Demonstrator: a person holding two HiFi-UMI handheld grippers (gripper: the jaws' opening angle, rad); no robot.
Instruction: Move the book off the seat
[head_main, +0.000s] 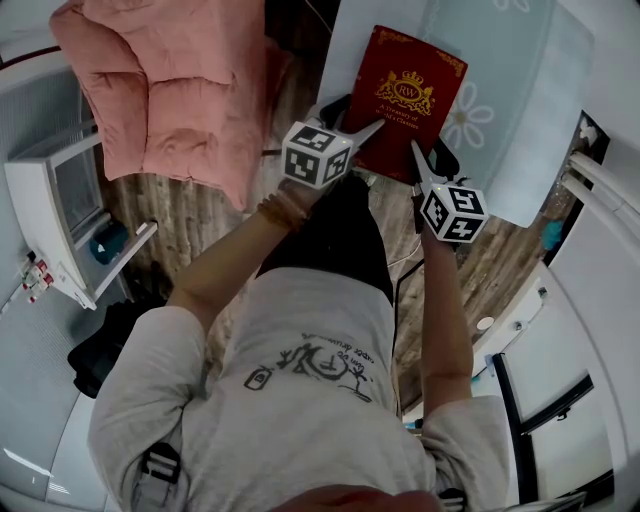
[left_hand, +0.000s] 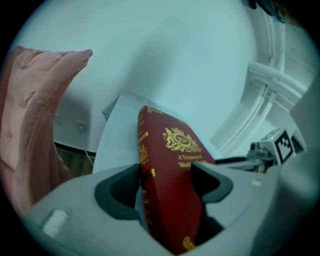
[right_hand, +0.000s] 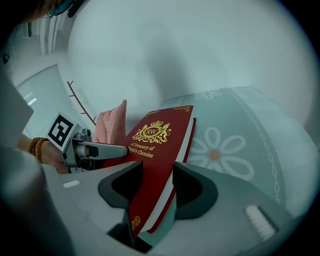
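Note:
A dark red hardback book (head_main: 405, 100) with a gold crest is held at its near edge by both grippers. Its far part lies over the pale glass table (head_main: 530, 110) with a daisy pattern. My left gripper (head_main: 372, 132) is shut on the near left corner, by the spine (left_hand: 146, 165), with its pads on both covers. My right gripper (head_main: 418, 155) holds the near right corner; in the right gripper view the book (right_hand: 155, 150) sits between the pads (right_hand: 185, 187), which touch cover and page edge. Whether the book rests on the table I cannot tell.
A pink padded seat (head_main: 170, 90) stands at the left over a wooden floor (head_main: 190, 215). A white cabinet (head_main: 60, 200) is at the far left and white furniture (head_main: 590, 280) at the right. The person's legs and a dark cable are under the grippers.

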